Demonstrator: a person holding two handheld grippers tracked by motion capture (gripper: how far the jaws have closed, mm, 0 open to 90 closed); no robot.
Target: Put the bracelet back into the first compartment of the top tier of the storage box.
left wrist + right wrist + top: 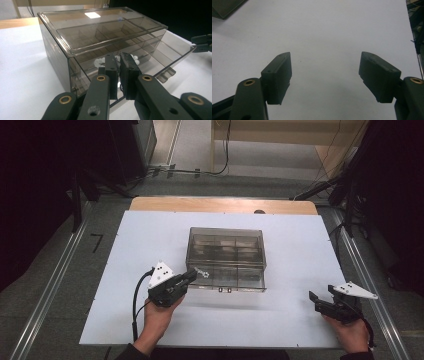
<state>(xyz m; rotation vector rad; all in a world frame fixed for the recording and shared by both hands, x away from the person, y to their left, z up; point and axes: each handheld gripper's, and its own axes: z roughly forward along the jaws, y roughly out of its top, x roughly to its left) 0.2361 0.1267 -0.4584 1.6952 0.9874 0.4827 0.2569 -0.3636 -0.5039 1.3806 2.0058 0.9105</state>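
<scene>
One smoke-tinted transparent organiser box (pixel 226 258) stands near the centre of the white worktop (pixel 300 320), with bare surface on all four sides; the widest free margins lie to its left and right. The box has internal dividers forming several compartments, a flat lid on top, and a front flap (pixel 172 51) hinged open and angled down toward the worktop. Two grippers are present. The left gripper (pixel 194 275) is at the box's front left corner, jaws clenched on one small white object (pixel 202 272) at the box opening; more white pieces (pixel 100 61) are visible inside the box behind the jaws, number unclear. The right gripper (pixel 320 301) rests near the worktop's right front edge, well apart from the box, jaws released and spread wide over bare worktop.
</scene>
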